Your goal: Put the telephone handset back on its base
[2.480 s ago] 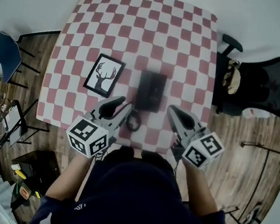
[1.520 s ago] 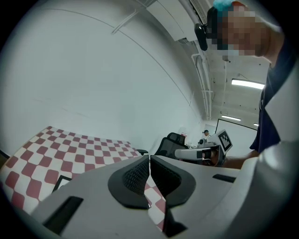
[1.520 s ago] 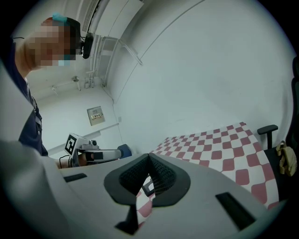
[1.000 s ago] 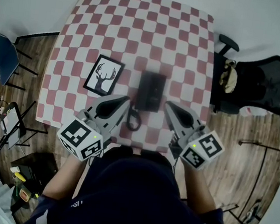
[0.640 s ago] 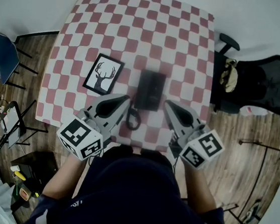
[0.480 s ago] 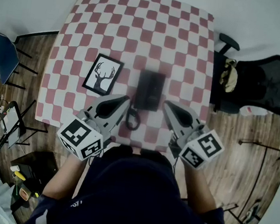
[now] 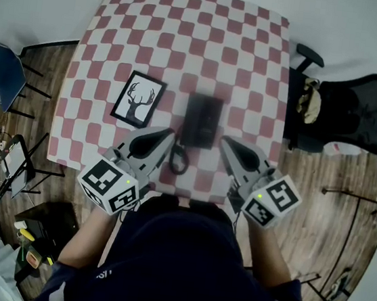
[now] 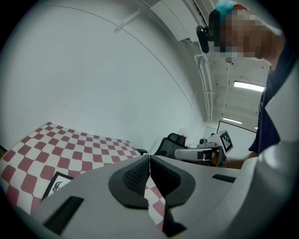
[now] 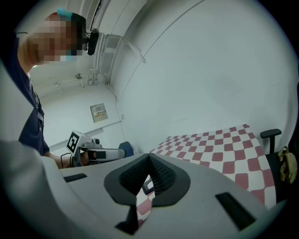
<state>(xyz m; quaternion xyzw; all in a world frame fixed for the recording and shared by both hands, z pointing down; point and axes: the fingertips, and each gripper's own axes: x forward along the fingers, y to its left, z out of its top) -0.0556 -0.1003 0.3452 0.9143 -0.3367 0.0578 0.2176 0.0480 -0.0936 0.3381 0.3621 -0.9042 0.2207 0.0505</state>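
The black telephone (image 7: pixel 202 121) lies on the red-and-white checkered table (image 7: pixel 189 37), near its front middle. It reads as one dark block, too blurred to tell the handset from the base. Its coiled cord (image 7: pixel 178 160) loops toward the front edge. My left gripper (image 7: pixel 170 135) hovers just left of the cord, shut with nothing between its pads (image 8: pixel 140 175). My right gripper (image 7: pixel 224 142) hovers just right of the phone's near end, also shut and empty. In each gripper view the jaws meet at the tip.
A framed deer picture (image 7: pixel 139 100) lies left of the phone. A black office chair (image 7: pixel 357 112) stands right of the table. A blue chair (image 7: pixel 0 72) and floor clutter are on the left. A white wall is behind the table.
Since the earliest frame my left gripper has shifted slightly left and lower. Over the last second both grippers hold almost still and stay shut.
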